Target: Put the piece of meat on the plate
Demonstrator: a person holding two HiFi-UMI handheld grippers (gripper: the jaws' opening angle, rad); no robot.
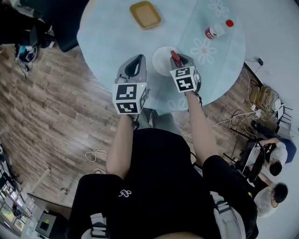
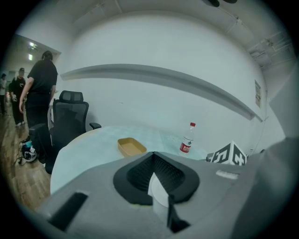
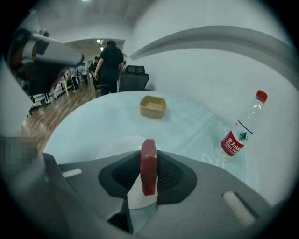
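Note:
A red piece of meat point(image 1: 176, 58) point(image 3: 148, 165) stands on edge between the jaws of my right gripper point(image 1: 178, 57) point(image 3: 148, 179), which is shut on it. It hangs just over the near right part of a white plate point(image 1: 161, 59) point(image 3: 110, 145) on the round table point(image 1: 112, 37). My left gripper point(image 1: 136, 64) point(image 2: 157, 189) hovers just left of the plate. Its jaws stand a little apart with nothing between them, and a sliver of the plate shows through the gap.
A tan tray point(image 1: 145, 14) point(image 2: 131, 147) point(image 3: 153, 107) sits at the far side of the table. A red-capped water bottle point(image 1: 217, 29) point(image 2: 187, 140) point(image 3: 240, 130) stands right of the plate. An office chair point(image 2: 70, 116) and a standing person point(image 2: 39, 91) are beyond the table; seated people point(image 1: 275, 161) and cables point(image 1: 233, 119) are at the right.

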